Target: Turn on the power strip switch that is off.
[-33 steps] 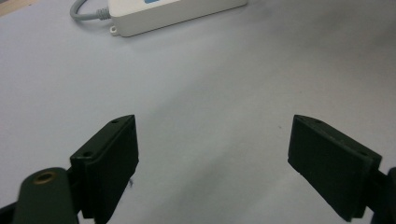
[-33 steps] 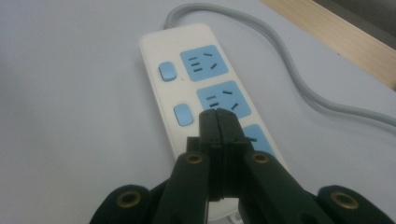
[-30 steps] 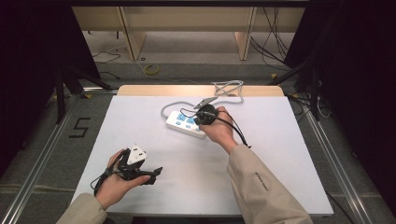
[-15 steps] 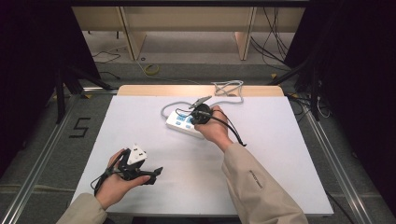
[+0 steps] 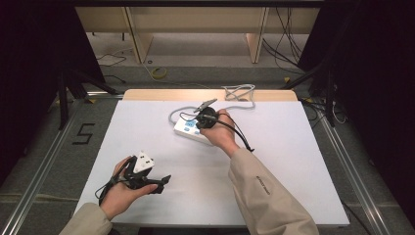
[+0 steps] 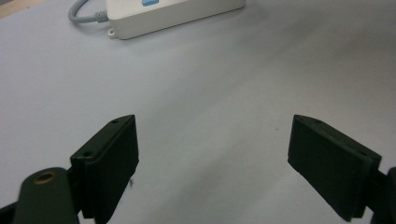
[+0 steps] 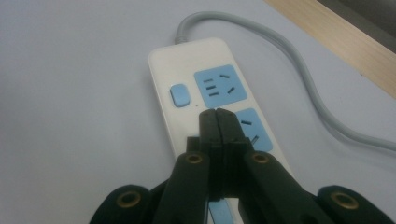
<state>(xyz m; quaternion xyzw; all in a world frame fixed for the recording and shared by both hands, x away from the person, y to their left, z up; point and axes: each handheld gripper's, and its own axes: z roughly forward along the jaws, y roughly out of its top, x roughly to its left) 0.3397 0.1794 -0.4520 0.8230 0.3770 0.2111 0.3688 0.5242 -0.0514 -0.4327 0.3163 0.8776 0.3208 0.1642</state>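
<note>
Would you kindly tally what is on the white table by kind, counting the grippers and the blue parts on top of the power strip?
Power strip: 1
Blue switch button on it: 1
Blue socket panels fully in sight, the far one and the next one: 2
Grippers, left gripper open and right gripper shut: 2
Total: 6
</note>
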